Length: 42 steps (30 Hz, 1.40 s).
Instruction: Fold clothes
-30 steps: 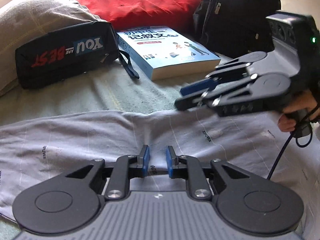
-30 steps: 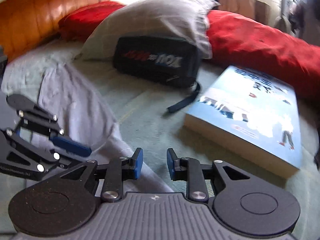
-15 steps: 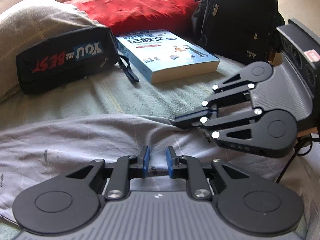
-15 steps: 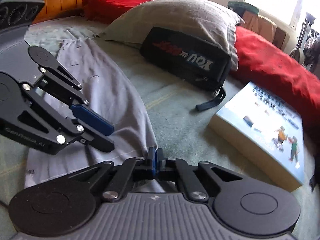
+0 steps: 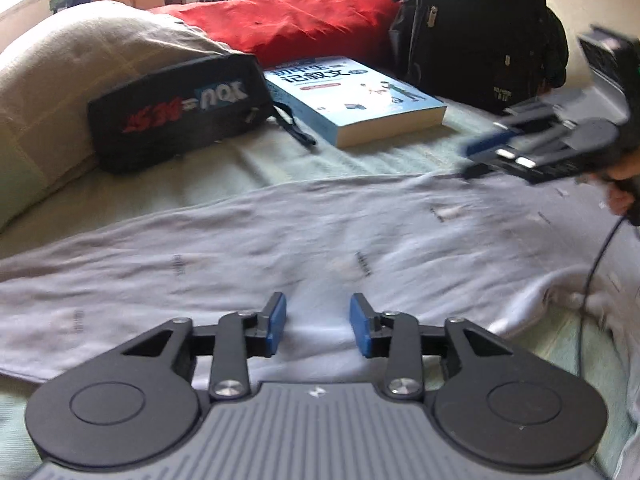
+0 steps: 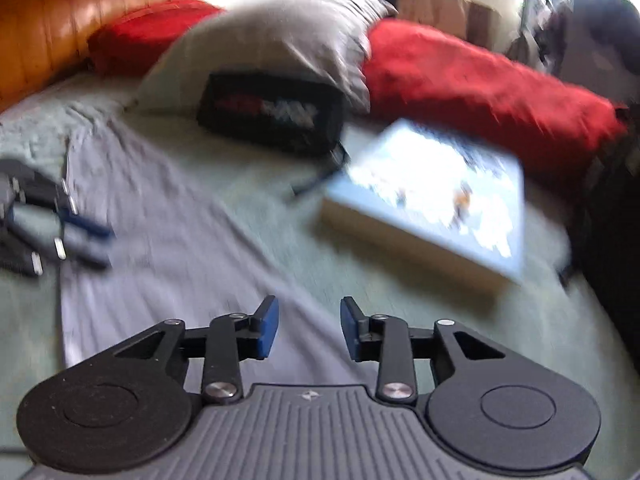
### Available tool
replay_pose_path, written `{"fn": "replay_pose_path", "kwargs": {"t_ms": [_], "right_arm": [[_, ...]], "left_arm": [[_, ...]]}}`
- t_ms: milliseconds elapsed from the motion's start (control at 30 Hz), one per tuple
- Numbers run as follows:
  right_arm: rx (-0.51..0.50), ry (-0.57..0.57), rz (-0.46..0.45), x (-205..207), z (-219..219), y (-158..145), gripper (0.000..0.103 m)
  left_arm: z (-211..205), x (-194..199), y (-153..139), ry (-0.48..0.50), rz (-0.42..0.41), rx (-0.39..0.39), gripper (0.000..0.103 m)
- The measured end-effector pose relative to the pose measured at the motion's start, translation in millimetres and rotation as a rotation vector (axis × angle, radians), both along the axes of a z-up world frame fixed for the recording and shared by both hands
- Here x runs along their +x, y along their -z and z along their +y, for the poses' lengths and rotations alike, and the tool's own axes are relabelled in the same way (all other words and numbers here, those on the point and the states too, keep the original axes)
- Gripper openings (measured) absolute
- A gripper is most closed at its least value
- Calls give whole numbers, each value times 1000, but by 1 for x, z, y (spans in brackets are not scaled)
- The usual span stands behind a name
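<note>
1. Left wrist view: the grey garment (image 5: 320, 232) lies flat on the pale green bedsheet (image 5: 360, 160), filling the middle band of the frame. Its long axis runs lower left to upper right, crosswise to the left gripper (image 5: 318, 330) at bottom centre. The jaws stand spread, with nothing between the blue pads but cloth lying underneath them.
2. Same view, upper right: the right gripper (image 5: 476, 156) sits at the garment's far edge, blurred, with a hand (image 5: 622, 188) on its grip. Judging by position, the right is nearer that far edge and the left nearer the near hem.
3. Change here: the left jaws have just been opening from a narrow gap. The right gripper is now further toward the upper right than half a second back.
4. Right wrist view, heavily blurred: the garment runs from bottom centre up to the upper left. The right gripper (image 6: 308, 330) is at bottom centre with jaws spread, empty, over the garment's right edge. The left gripper (image 6: 86, 240) is at mid left over the cloth.
5. Change here: the right jaws were pressed together half a second ago and have just been opening. No cloth is pinched now.
6. Clutter beyond, upper half: book (image 5: 356, 100), black pouch (image 5: 176, 112), pillow (image 5: 60, 80).
</note>
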State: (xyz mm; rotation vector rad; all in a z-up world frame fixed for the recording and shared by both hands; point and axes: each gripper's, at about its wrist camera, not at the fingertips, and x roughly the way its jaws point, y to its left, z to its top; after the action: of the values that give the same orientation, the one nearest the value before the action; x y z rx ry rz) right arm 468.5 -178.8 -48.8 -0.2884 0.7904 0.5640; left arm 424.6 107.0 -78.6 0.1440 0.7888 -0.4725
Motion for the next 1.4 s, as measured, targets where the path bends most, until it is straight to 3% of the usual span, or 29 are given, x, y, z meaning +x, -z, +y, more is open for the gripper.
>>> {"fn": "replay_pose_path", "kwargs": {"t_ms": [100,200,267,367,433,500,667,700,733,800,900,1067,1100,1133,1300,1400], "right_arm": [[4,74,66,-6,-28,12,45],[-5,179,10,6,-40,23,47],[-17,248,-23,19,-42,26,61],[32,307,16,27,-48,20,63],[58,292,39,13,-52,6,64],[68,251,44,-11,-55,-11,66],[98,110,73,-88,-48,-40,66],[111,70,70,-104,-44,-42,61],[117,13,59,-122,-37,-42,48],[73,-71,20,-148,-17,-34,35],[4,-126,-18,-165,11,-17,35],[-10,-120,-17,-153,32,5,31],[-23,-116,-24,-150,35,9,12],[-34,-119,-24,-150,35,12,7],[-14,-225,4,-164,20,10,7],[46,-194,43,-163,8,1,12]], "left_arm": [[13,9,0,-84,-14,19,43],[20,24,10,-170,9,48,47],[22,30,11,-214,-15,76,47],[21,34,2,-266,-2,107,40],[11,24,-10,-228,-5,116,41],[-3,10,-19,-174,-28,123,50],[-51,-19,-25,-65,-62,189,51],[-59,-23,-25,-55,-62,192,51],[-65,-25,-25,-51,-56,185,51],[-72,-31,-25,-54,-42,157,51],[-80,-35,-25,-59,-37,127,51],[-86,-35,-17,-62,-15,76,51],[-87,-34,-14,-61,-12,78,51],[-87,-33,-11,-69,-9,82,51],[-82,-27,0,-109,9,83,59],[-82,-28,-3,-129,2,60,56]]}}
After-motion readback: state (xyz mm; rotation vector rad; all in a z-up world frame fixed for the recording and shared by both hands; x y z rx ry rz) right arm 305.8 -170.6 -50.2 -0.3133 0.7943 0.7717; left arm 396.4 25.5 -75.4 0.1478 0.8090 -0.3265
